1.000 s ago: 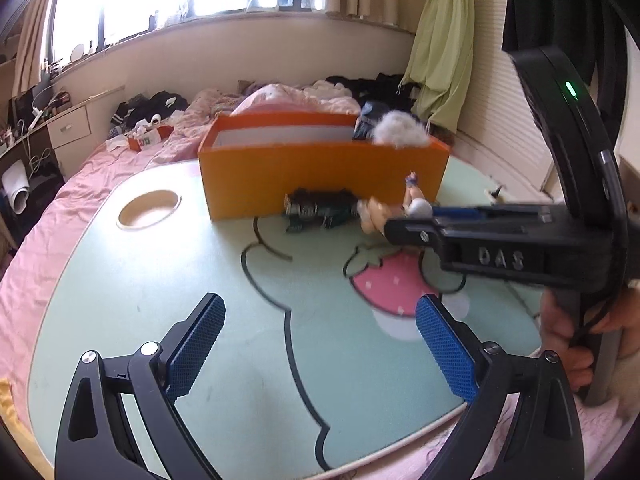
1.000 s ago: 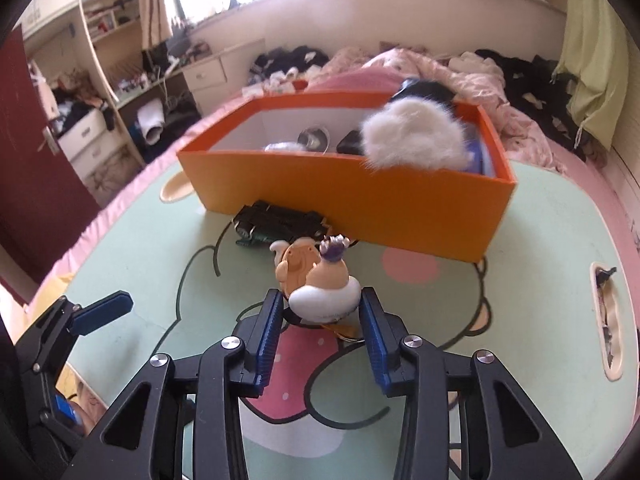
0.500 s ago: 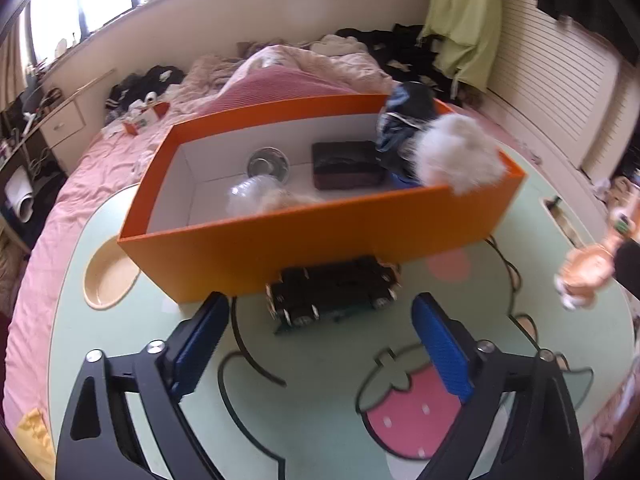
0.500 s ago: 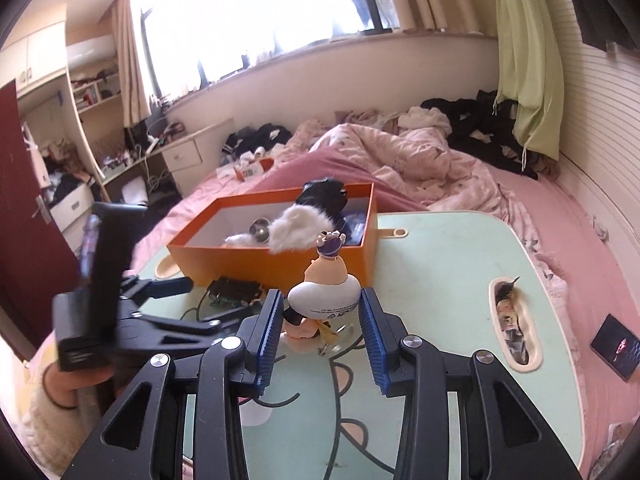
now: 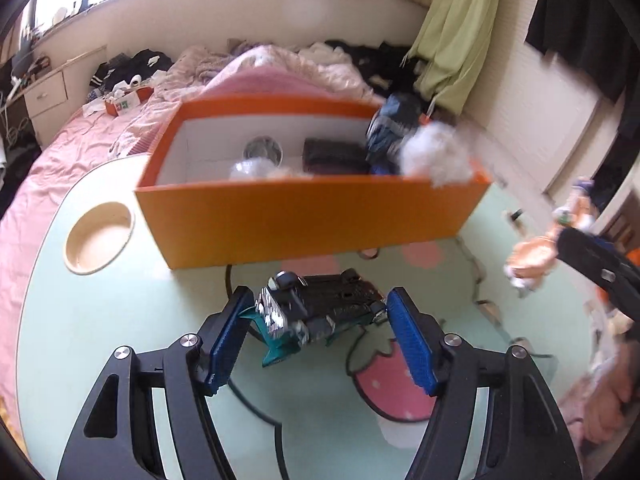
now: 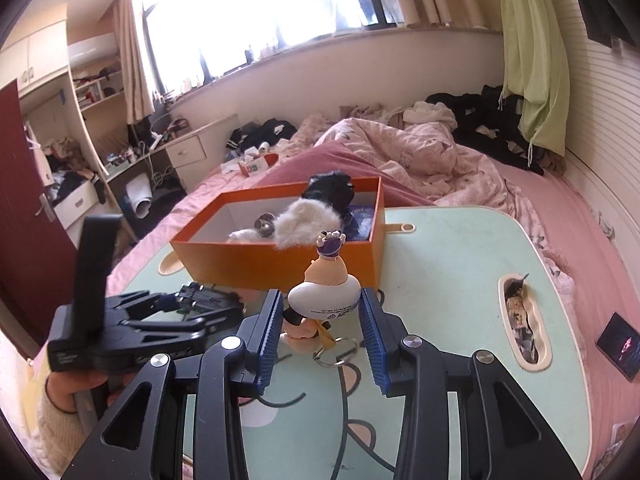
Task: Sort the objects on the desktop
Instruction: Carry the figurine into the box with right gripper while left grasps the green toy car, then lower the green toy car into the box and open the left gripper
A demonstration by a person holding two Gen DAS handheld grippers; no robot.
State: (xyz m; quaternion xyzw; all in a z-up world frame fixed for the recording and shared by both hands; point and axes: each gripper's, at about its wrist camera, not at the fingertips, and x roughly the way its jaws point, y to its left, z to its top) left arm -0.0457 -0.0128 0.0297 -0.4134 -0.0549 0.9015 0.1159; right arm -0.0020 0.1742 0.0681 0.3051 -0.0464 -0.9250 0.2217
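Your left gripper [image 5: 318,322] has its jaws closing around the black toy car [image 5: 320,310], which lies on the pale green table [image 5: 120,320] just in front of the orange box [image 5: 312,220]. The car sits between the two blue pads [image 5: 408,344]; the right pad looks very close to the car's end, and the left pad is right beside the chrome front, but you cannot tell for certain that either one presses on it yet. The car lies crosswise to your fingers, its chrome end toward the left pad, with a teal piece showing under it.

Your right gripper [image 6: 320,318] holds the small cartoon figurine [image 6: 323,292] clamped at its white rounded middle, jaws narrowly apart with both pads against it. The figurine stands upright, clear of the table, its purple-topped head pointing toward the box, and a metal keyring [image 6: 334,350] dangles below it.

The box stands toward the far side of the table, open on top. Inside you see a white fluffy pompom [image 5: 436,156] leaning over the near right corner, a dark blue bundle [image 5: 394,126] behind it, a dark wallet-like block [image 5: 334,156], a round shiny metal item [image 5: 262,148] and something clear and crumpled [image 5: 250,168]. A round recess [image 5: 98,236] in the table lies to the left of the box
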